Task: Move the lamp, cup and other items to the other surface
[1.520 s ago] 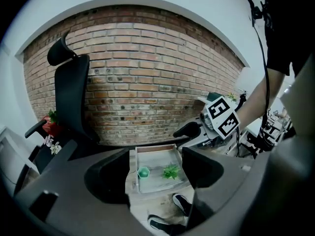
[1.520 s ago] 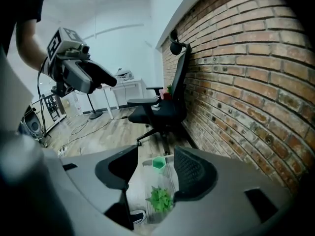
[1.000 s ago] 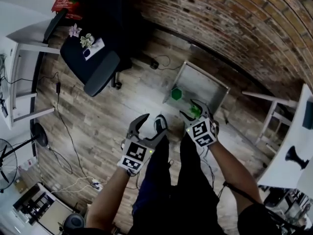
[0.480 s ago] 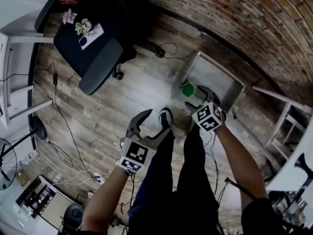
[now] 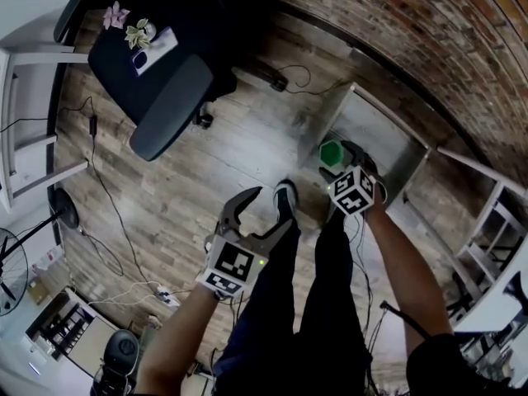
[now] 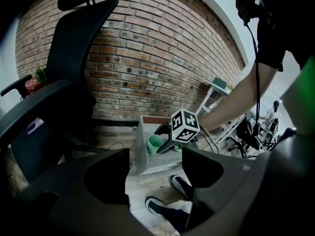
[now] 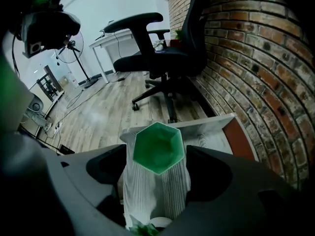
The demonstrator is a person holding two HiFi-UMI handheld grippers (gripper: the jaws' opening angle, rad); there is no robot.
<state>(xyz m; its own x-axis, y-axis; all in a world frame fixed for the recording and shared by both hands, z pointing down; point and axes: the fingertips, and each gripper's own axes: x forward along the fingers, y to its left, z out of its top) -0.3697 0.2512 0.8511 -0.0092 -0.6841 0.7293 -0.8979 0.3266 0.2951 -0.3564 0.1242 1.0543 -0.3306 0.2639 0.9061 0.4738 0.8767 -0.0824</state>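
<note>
Both claws have dropped lower than a second ago, and the right claw (image 7: 156, 176) has brought the cup (image 5: 332, 153) down to the low grey table (image 5: 384, 134) by the brick wall (image 5: 396, 23). Its jaws have just been opening wide, with the cup standing loose between them. Left claw (image 6: 156, 171) hangs wide open and empty over the plank floor (image 5: 165, 196), so the cup looks delivered, but I can't spot the lamp and small bits sit on the chair (image 5: 157, 81).
</note>
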